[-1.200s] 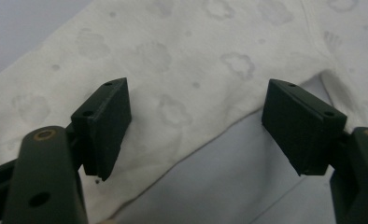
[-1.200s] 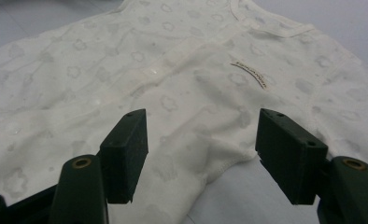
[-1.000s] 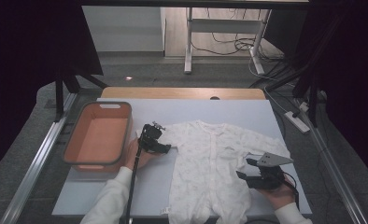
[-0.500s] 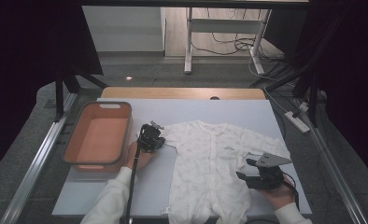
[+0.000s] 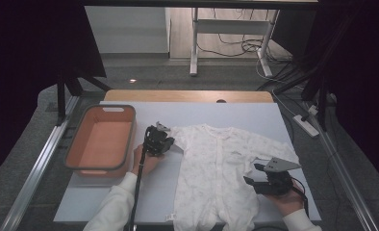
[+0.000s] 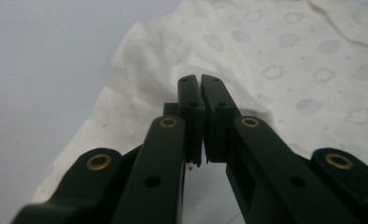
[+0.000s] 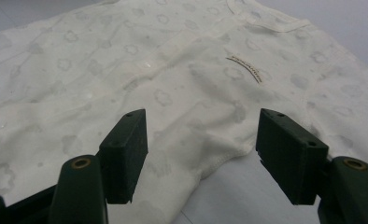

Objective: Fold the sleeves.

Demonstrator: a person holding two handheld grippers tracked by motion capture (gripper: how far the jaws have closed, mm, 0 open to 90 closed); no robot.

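Though far off up top: L fingers [image 6: 200,88] pinching romper sleeve [image 6: 140,70]

A baby suit [image 5: 223,168] lies spread flat on the table [image 5: 255,115], toward its near right. A tub [image 5: 101,142] stands on the table to the suit's left. The left gripper [image 5: 162,139] sits between tub and suit; the right gripper [image 5: 255,177] is at the suit's right edge

Table [image 5: 130,202]; romper [image 5: 216,168], orange basin [image 5: 101,144]
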